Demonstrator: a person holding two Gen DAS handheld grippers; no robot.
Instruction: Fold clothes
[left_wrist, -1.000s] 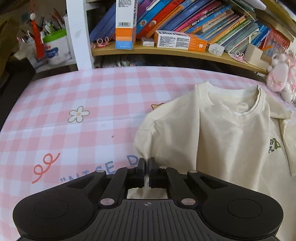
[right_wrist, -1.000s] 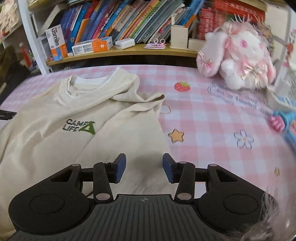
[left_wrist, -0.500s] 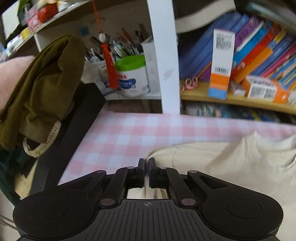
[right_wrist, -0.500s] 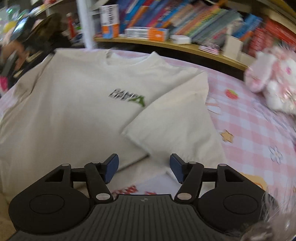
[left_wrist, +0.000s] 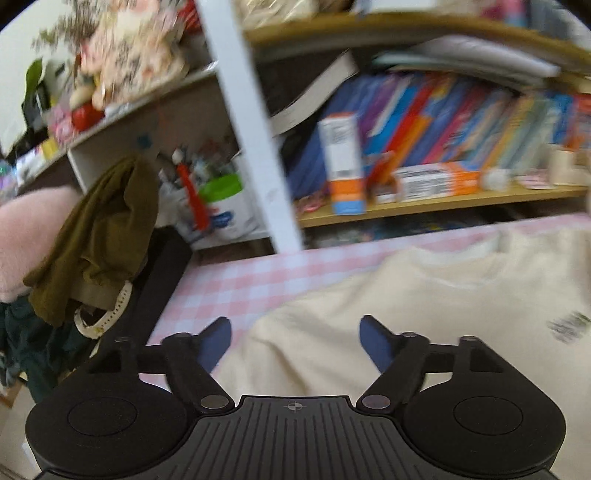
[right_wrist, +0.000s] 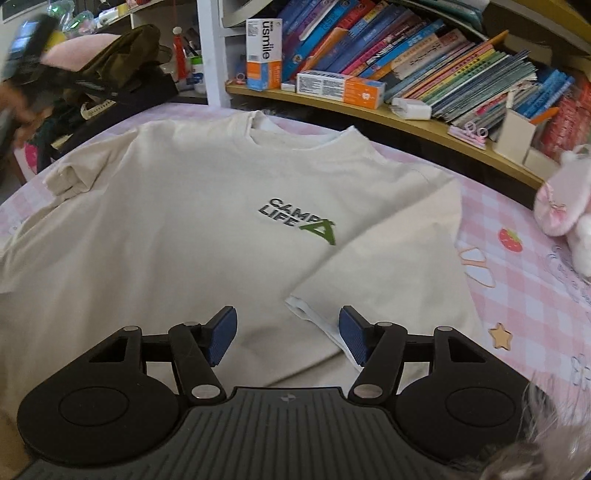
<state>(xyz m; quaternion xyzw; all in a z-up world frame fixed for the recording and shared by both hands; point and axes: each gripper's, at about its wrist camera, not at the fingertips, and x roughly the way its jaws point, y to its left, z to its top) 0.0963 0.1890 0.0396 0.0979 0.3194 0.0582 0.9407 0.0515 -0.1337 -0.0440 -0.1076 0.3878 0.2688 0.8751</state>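
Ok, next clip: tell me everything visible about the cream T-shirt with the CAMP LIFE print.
The cream short-sleeved T-shirt looks like soft cotton, with a ribbed round neck and a black CAMP LIFE print with a green triangle on the chest. It lies front up, spread on the pink checked tablecloth, collar towards the bookshelf. One sleeve is folded in over the body; the other is bunched. No gripper touches it.

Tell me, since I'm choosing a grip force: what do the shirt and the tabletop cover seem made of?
T-shirt: soft matte cream knit, probably cotton; it creases and drapes limply. Table cover: pink checked sheet with printed motifs, lying smooth and flat; cloth or vinyl, unclear.
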